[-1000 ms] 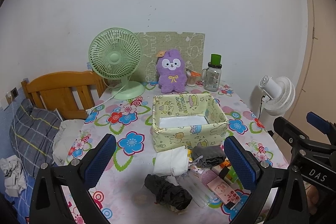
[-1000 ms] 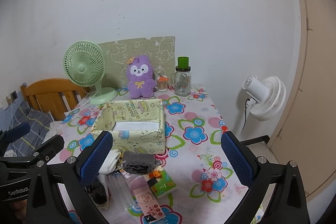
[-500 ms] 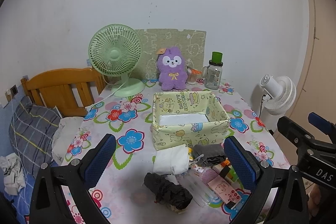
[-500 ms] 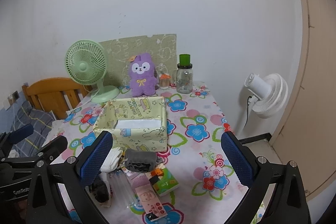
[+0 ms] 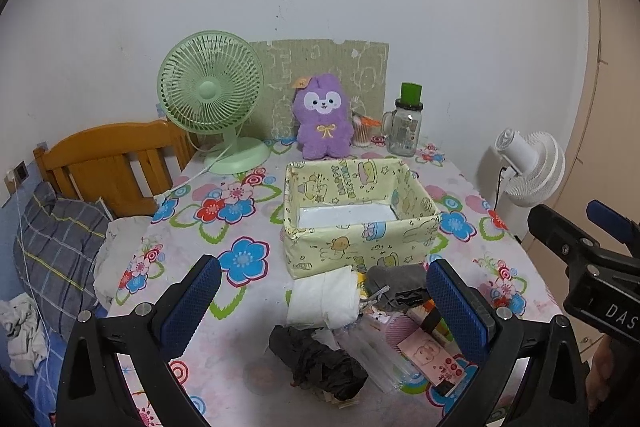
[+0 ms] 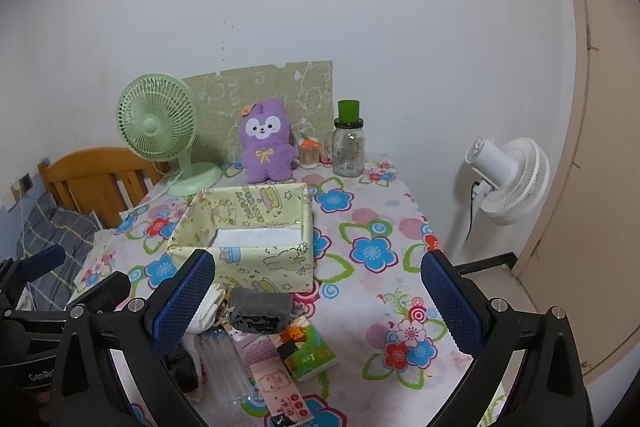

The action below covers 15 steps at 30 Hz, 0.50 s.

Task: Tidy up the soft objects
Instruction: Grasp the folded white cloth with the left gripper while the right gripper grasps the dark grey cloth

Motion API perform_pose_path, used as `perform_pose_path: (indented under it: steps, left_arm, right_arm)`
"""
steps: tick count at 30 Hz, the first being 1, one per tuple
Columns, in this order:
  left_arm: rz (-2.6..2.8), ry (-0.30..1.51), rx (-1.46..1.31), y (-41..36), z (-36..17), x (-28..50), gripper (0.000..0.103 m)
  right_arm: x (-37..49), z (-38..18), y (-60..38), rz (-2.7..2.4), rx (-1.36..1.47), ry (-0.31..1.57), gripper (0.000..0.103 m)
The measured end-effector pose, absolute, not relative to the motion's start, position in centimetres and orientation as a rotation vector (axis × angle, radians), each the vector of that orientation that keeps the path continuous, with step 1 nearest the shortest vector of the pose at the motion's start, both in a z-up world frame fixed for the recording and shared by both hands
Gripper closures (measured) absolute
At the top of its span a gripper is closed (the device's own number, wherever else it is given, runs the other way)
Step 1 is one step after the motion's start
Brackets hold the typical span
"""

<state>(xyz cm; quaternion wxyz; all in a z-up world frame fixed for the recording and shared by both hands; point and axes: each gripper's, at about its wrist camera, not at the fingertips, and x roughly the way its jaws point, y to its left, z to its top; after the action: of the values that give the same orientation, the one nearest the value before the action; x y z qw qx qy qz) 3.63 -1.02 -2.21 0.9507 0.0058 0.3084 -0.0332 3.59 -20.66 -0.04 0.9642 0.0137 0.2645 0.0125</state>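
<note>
A yellow cartoon-print fabric box (image 5: 360,247) (image 6: 248,269) stands in the middle of the flowered table, with only a white base showing inside. In front of it lie a white folded cloth (image 5: 322,299) (image 6: 206,309), a grey cloth roll (image 5: 396,285) (image 6: 260,309) and a black cloth roll (image 5: 316,361). A purple plush bunny (image 5: 322,117) (image 6: 266,147) sits at the back. My left gripper (image 5: 324,303) hovers open above the cloths. My right gripper (image 6: 316,301) is open too, above the table's front right. Neither holds anything.
A green desk fan (image 5: 212,95) (image 6: 158,125), a glass jar with a green lid (image 5: 405,123) (image 6: 349,141) and a cotton-swab cup (image 6: 310,151) line the back. Pink cards and a green packet (image 6: 312,353) lie by the cloths. A white floor fan (image 6: 506,181) and a wooden headboard (image 5: 108,159) flank the table.
Both grippers have drifted slightly, so the table scene sits a little lower and nearer in view. Nothing on the table has moved and both stay open.
</note>
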Motion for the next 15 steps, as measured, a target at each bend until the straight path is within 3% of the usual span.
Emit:
perform_pose_path:
  steps: [15]
  left_arm:
    - [-0.087, 0.728, 0.024, -1.2, -6.1, 6.6, 0.0]
  right_arm:
    - [6.7, -3.2, -19.8, 0.057, 0.026, 0.586, 0.0]
